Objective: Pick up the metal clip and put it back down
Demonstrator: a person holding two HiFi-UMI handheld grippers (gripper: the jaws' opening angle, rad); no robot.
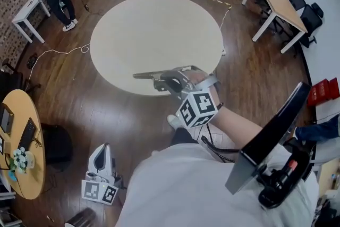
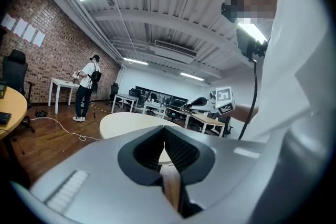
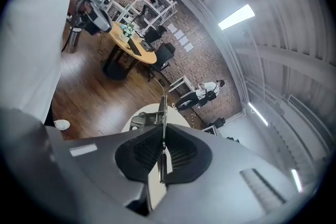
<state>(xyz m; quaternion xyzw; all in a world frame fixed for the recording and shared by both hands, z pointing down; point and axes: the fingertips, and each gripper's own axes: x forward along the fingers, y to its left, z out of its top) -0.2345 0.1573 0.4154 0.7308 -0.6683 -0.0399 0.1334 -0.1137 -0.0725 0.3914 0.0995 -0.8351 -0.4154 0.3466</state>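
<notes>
Right claw (image 3: 163, 150) is clamped shut on the metal clip (image 1: 159, 74), holding it up off the round desk (image 1: 154, 29), over its near edge. Left claw (image 2: 164, 139) is closed on nothing, hanging low over the wood floor (image 1: 79, 109).

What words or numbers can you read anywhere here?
No words or numbers can be read.
Right cube and left cube: black-and-white square patterns only, no letters.
Papers on the brick wall: too small to read.
</notes>
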